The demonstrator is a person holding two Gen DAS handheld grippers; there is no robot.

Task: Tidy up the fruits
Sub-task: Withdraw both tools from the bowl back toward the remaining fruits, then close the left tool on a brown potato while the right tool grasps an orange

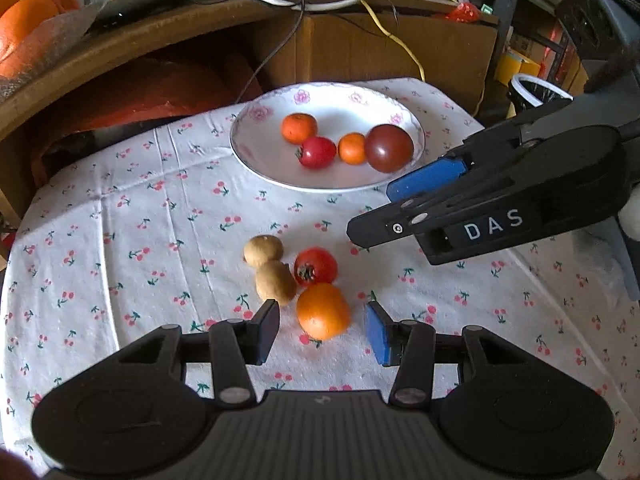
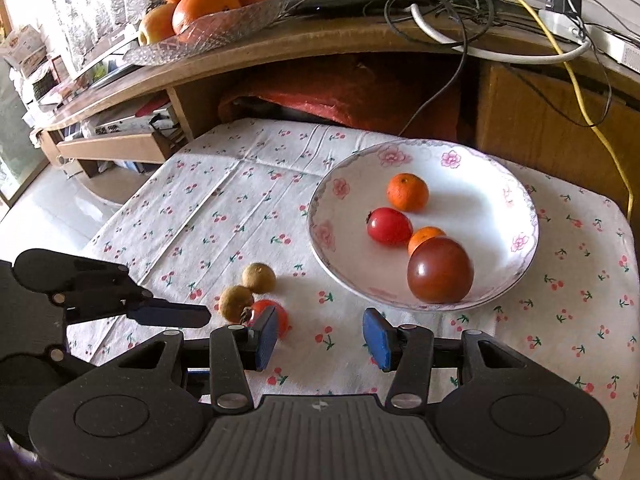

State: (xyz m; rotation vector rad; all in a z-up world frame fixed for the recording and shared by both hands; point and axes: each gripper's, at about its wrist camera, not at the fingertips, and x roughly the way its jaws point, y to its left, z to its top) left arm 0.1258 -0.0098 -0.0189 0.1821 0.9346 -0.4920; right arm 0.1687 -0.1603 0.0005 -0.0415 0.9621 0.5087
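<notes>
The left gripper (image 1: 324, 330) hangs low over the counter (image 1: 140, 240) with its jaws spread, and an orange (image 1: 323, 311) lies on the cloth between the two pads, nearer the left one, untouched by either as far as I can see. Just above it in the left wrist view sit a red tomato (image 1: 315, 266) and two brown fruits (image 1: 269, 266), all bunched close together.

The right gripper (image 2: 320, 336) is also spread and holds nothing. It hovers near the lower edge of the plate (image 2: 516, 204); in the left wrist view it comes in from the right of the frame (image 1: 380, 216).

The plate, white with pink flowers on its rim, stands in the upper middle of the left wrist view. It carries two small oranges (image 2: 407, 192), a small red tomato (image 2: 389, 226) and a dark tomato (image 2: 440, 270). The dark one touches the nearer small orange.

A glass bowl (image 2: 224, 28) of oranges and apples sits on a shelf at the upper left of the right wrist view.
</notes>
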